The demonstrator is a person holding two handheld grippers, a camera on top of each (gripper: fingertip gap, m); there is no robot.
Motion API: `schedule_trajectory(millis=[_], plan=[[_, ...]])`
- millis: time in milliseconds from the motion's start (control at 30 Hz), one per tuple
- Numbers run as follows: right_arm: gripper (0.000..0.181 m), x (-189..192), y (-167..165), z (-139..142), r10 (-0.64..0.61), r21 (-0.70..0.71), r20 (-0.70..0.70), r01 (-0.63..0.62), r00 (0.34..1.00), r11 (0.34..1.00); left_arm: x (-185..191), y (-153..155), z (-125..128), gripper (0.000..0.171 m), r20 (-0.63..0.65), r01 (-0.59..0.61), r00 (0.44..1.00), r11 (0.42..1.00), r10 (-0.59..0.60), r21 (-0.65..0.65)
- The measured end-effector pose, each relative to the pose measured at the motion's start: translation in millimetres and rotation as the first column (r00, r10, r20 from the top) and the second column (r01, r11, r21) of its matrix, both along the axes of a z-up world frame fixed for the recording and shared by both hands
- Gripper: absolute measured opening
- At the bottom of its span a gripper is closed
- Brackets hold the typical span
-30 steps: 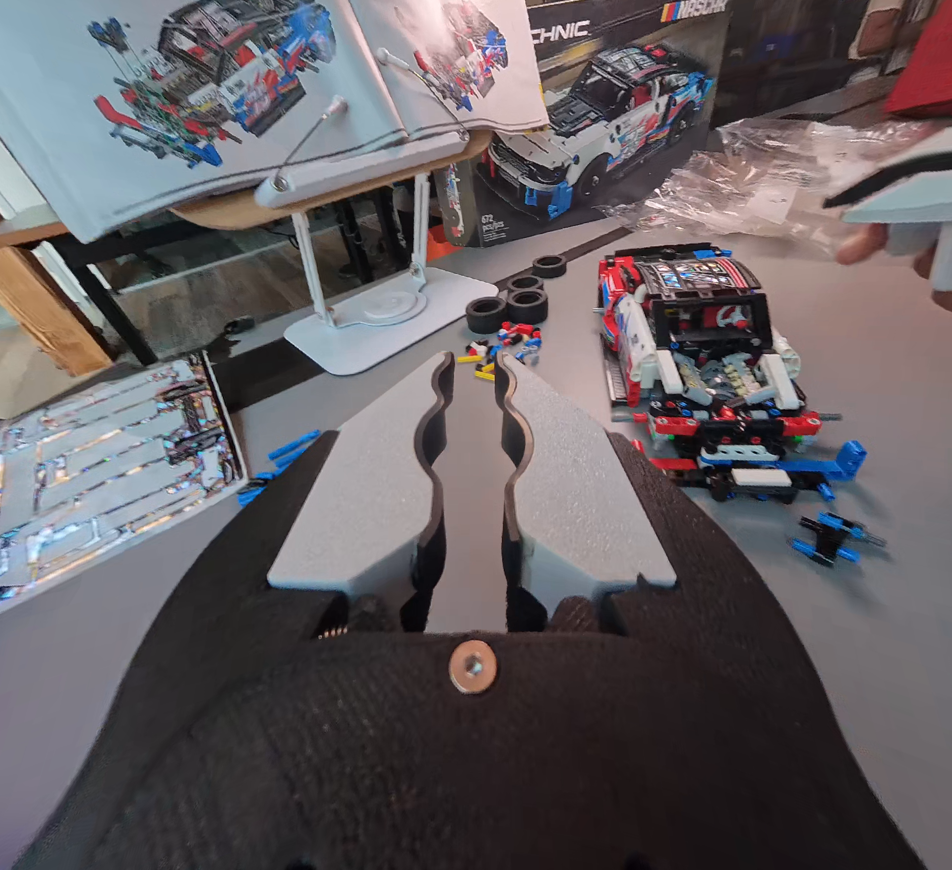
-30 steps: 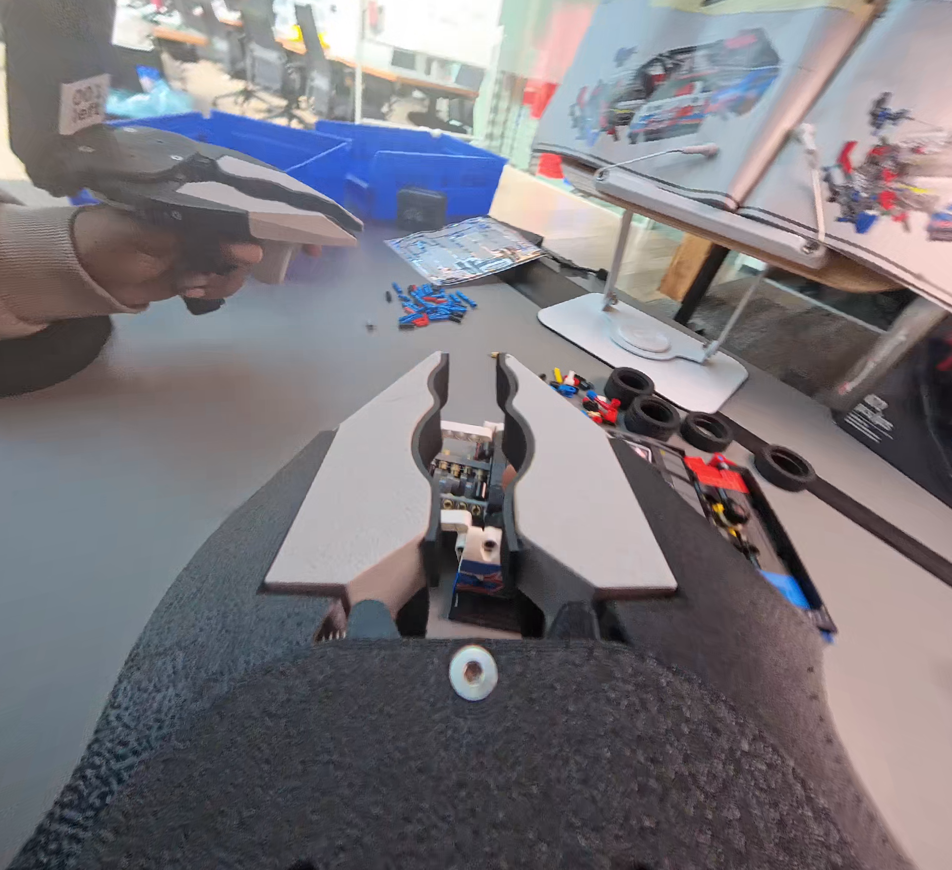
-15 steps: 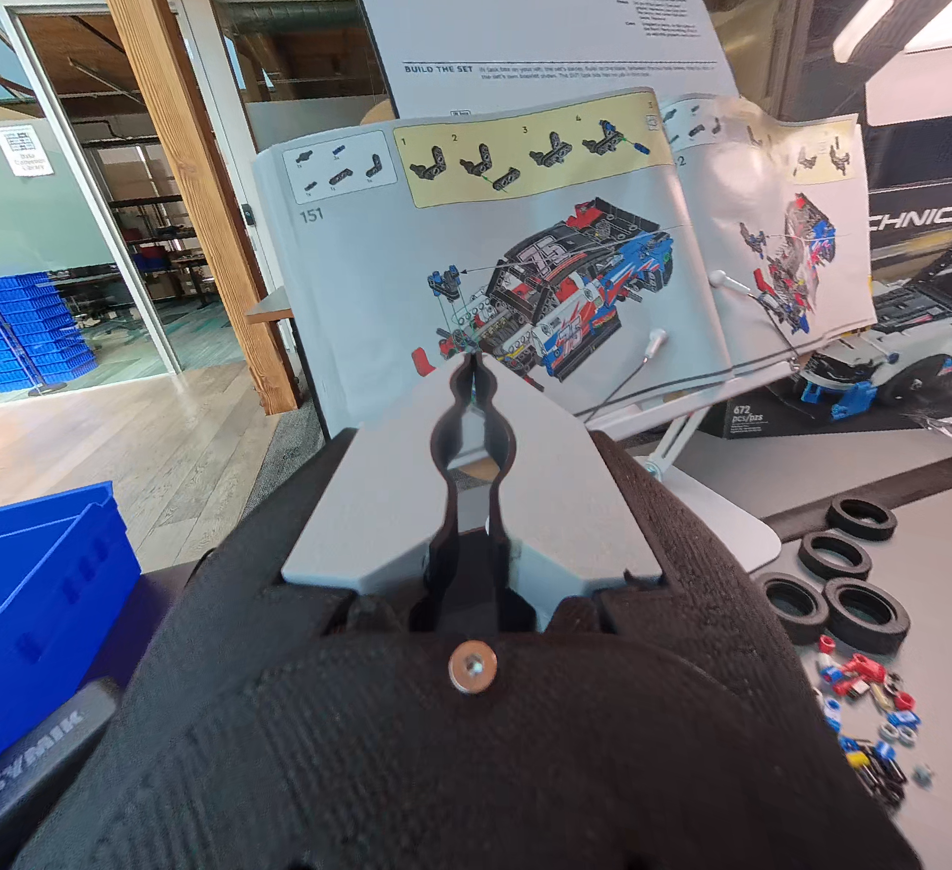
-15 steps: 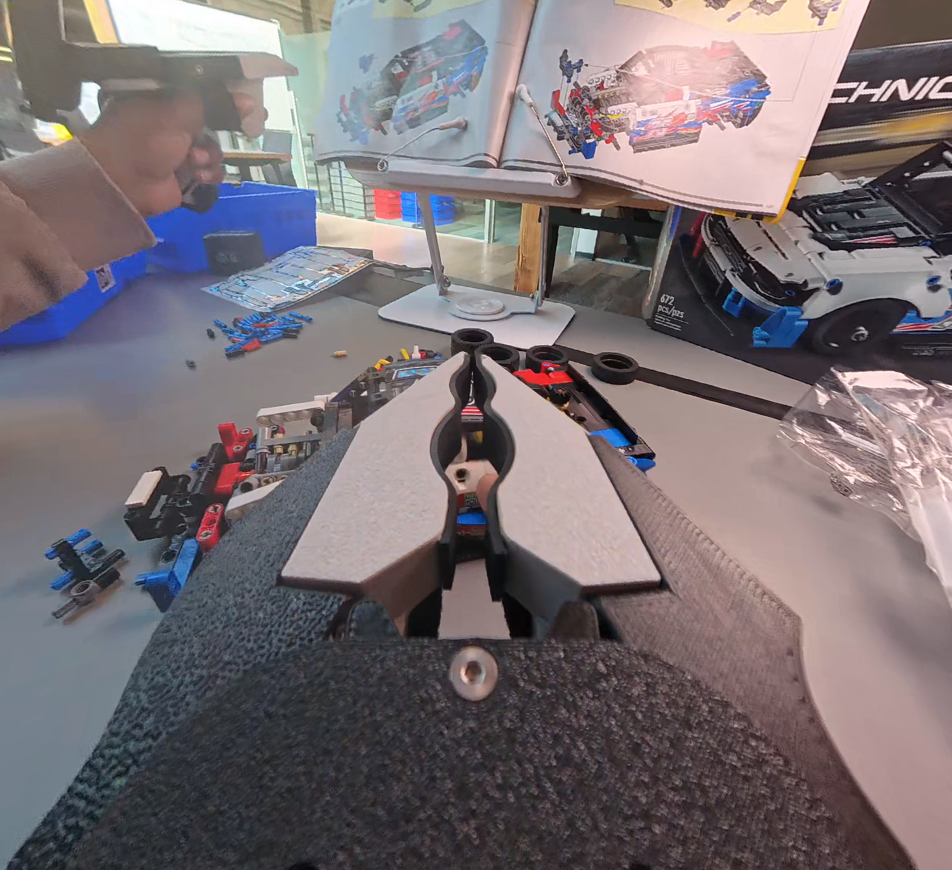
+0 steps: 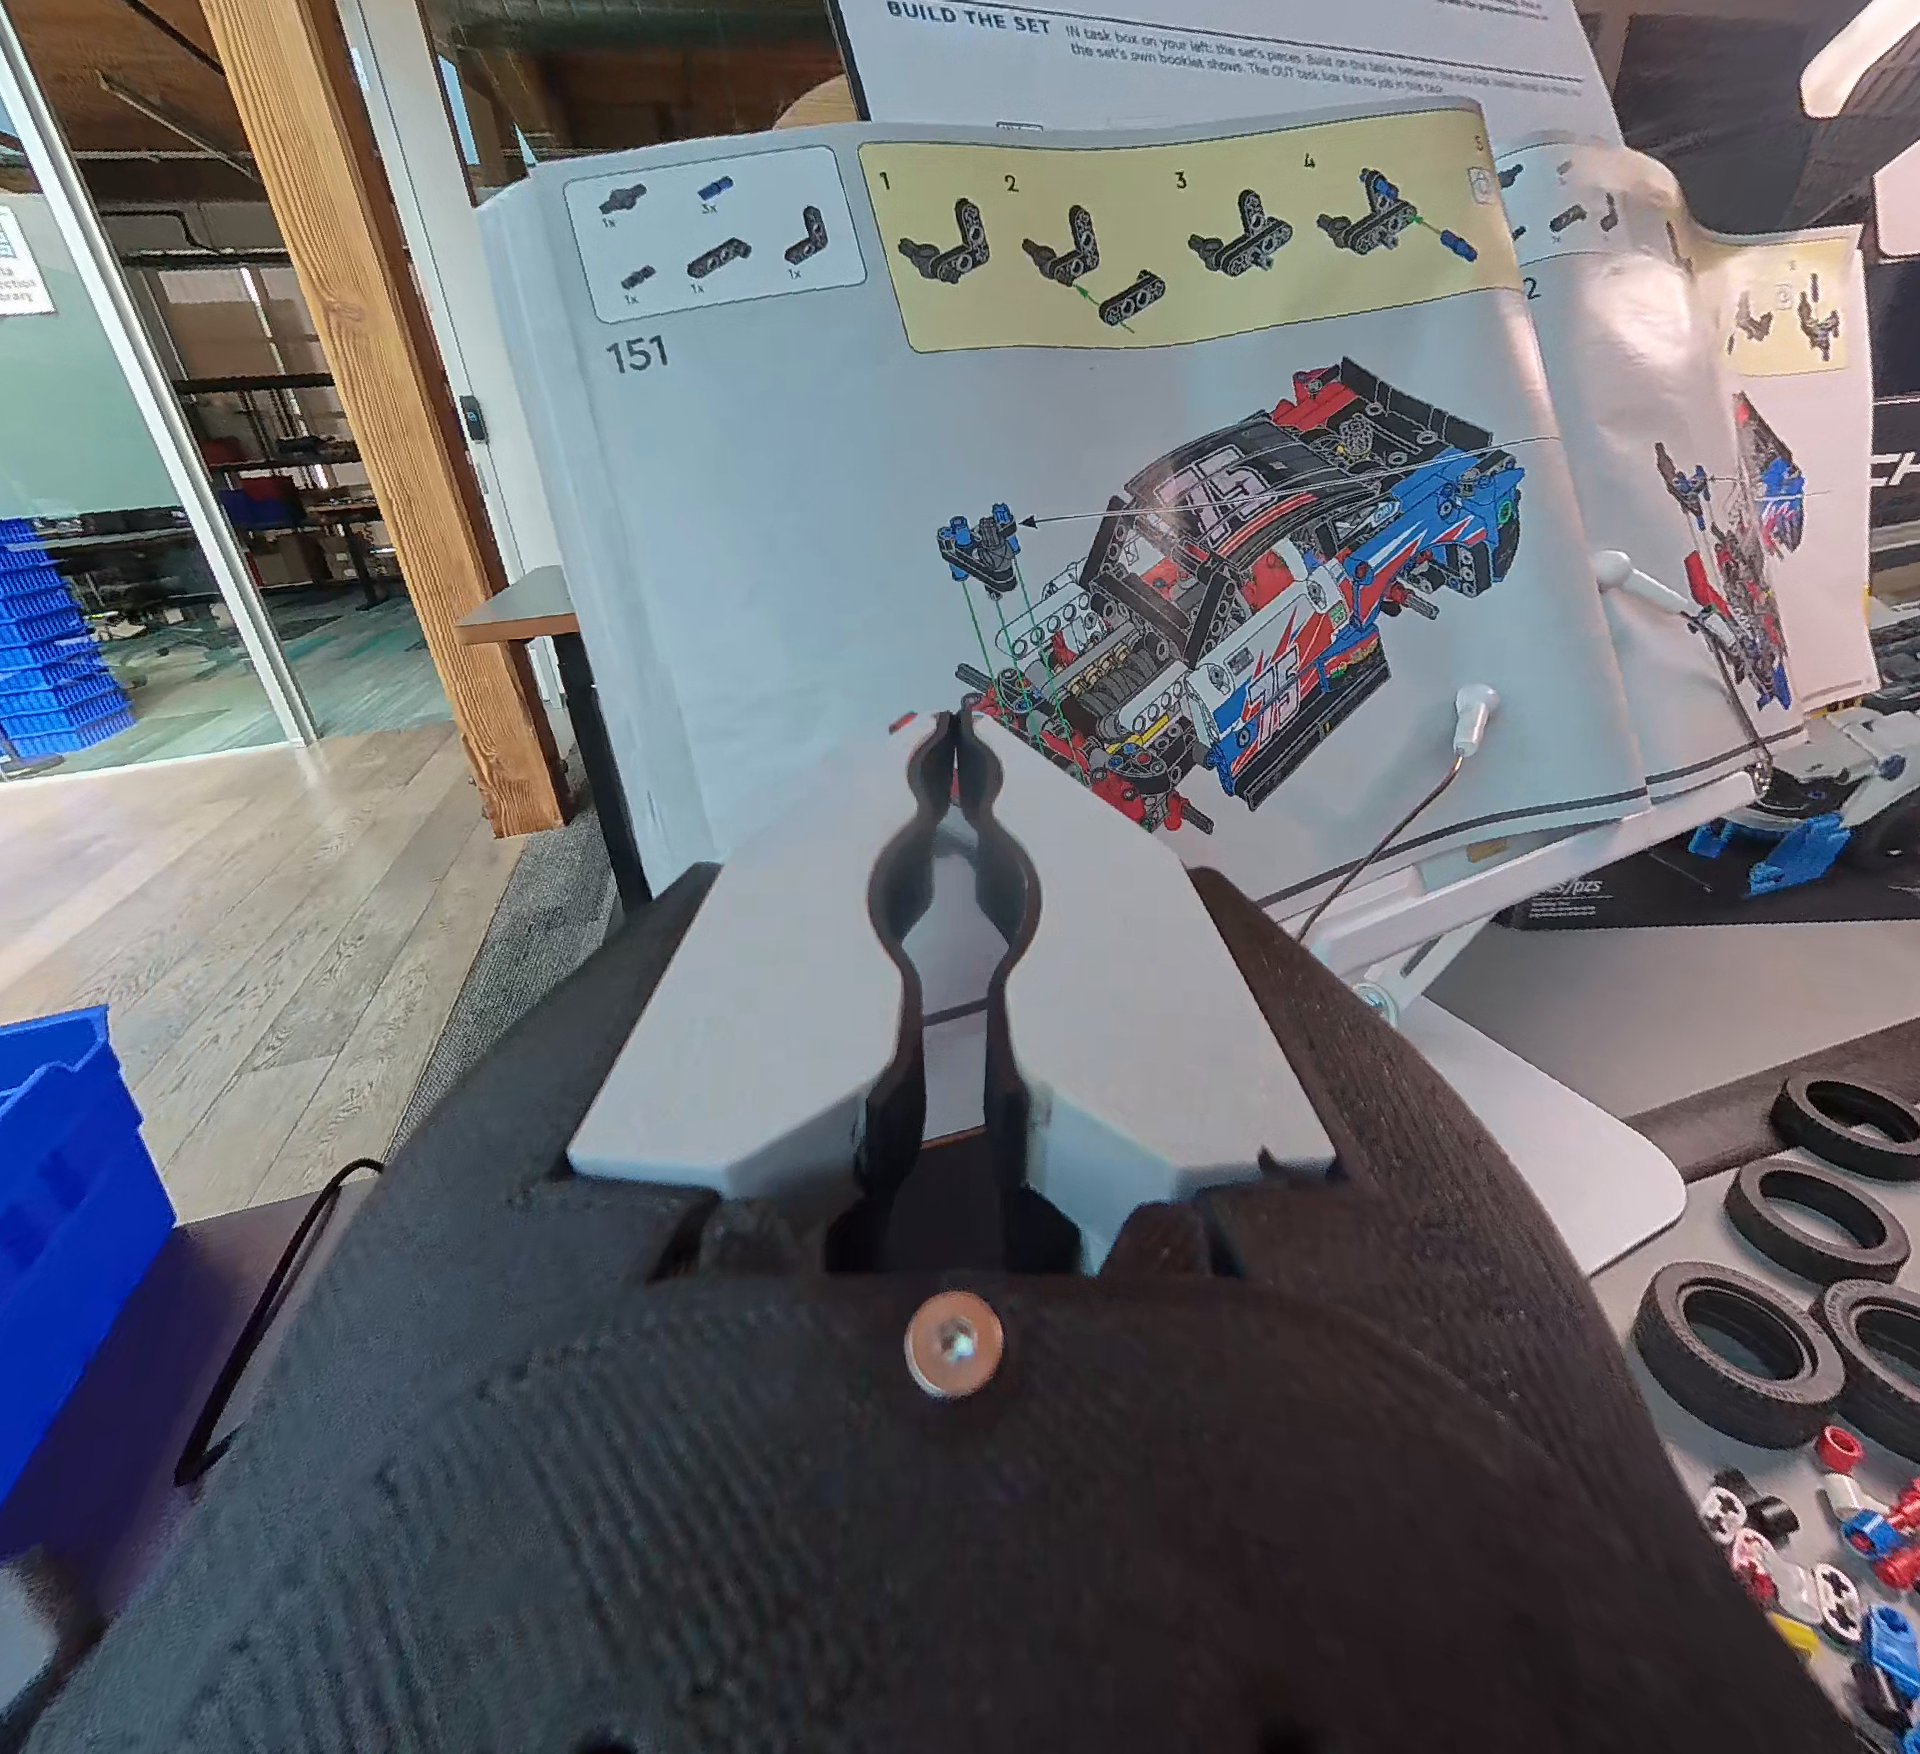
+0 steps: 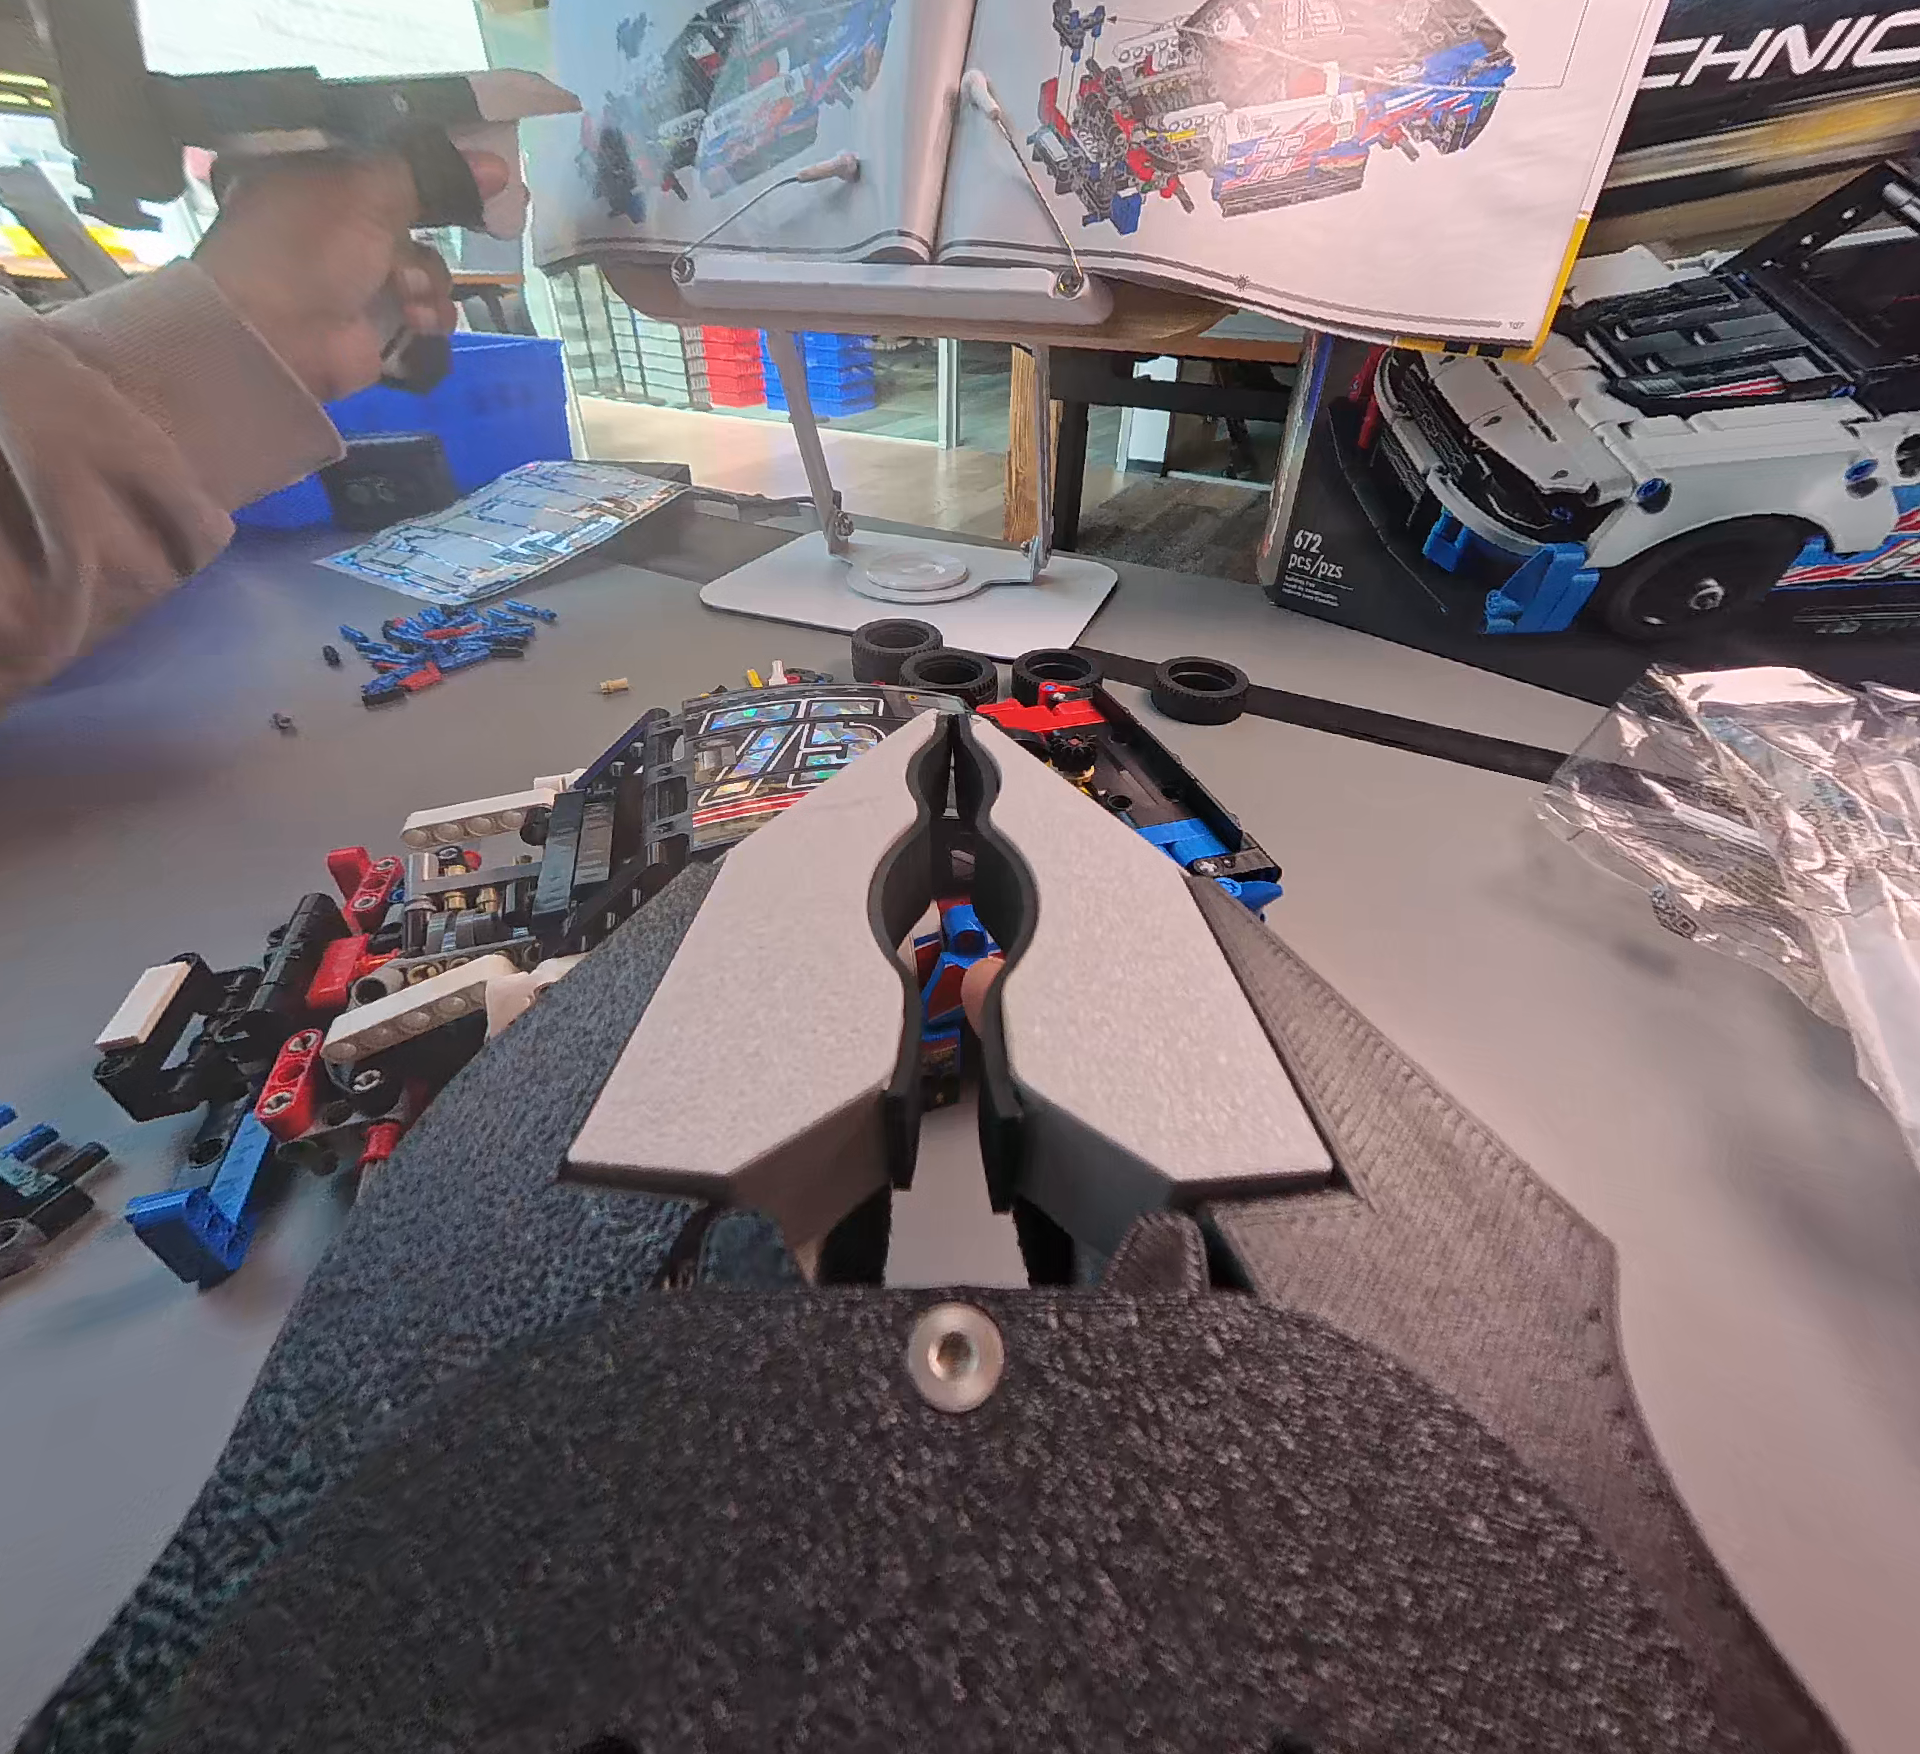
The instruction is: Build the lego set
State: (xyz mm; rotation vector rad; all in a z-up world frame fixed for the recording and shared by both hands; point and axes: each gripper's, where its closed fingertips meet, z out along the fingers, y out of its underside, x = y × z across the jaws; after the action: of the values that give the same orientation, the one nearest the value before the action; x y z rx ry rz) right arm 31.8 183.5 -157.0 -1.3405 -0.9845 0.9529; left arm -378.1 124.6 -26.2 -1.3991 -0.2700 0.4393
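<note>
Grey bench point(image 6: 1455, 1029) carries everything: biggest is the open paper instruction booklet point(image 5: 1039, 509) on its white metal stand point(image 6: 914, 577), w/ the dark printed set box point(image 6: 1610, 499) beside it. In front of the stand lies the part-built black, red, blue & white lego car point(image 6: 727, 769), on the bench just ahead of the right gripper point(image 6: 954, 728). Left gripper point(image 5: 956, 728) is raised off the bench & aimed at the booklet page; its jaws are closed tip to tip, nothing between them. Right gripper's jaws also meet at the tips, empty, hovering over the car. Judging by this, the step in hand is reading the page, i.e. a small black & blue sub-assembly that goes on the car's front end. A like piece, small black & blue pin cluster point(image 6: 42, 1174), sits at the car's nose. Next move prob. calls for opening a gripper's jaws, picking that cluster up, aligning pins w/ holes. Four loose black rubber tyres point(image 6: 1049, 670) and a pile of small blue & red pins point(image 6: 447, 639) wait near the stand.
</note>
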Motion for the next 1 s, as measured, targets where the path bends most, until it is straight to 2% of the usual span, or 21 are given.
schedule_trajectory(millis=[200,433,1000], plan=[[0.0,-1.3,-0.3,-1.5,0.004,-0.003,0.011,-0.004,1.0,1.0,9.3,-0.9,-19.9,0.0,-0.02,0.01,1.0,0.997,-0.012,-0.081],[0.0,-3.2,-3.0,-2.9,0.017,0.007,0.027,-0.017,0.999,1.0,14.6,3.4,-36.7,0.0,-0.017,0.027,0.999,0.993,-0.029,-0.116],[0.0,-6.1,-9.7,-4.1,0.039,0.041,0.049,-0.041,0.998,0.998,13.4,8.5,-38.3,0.0,-0.054,0.011,0.998,0.992,-0.018,-0.125]])
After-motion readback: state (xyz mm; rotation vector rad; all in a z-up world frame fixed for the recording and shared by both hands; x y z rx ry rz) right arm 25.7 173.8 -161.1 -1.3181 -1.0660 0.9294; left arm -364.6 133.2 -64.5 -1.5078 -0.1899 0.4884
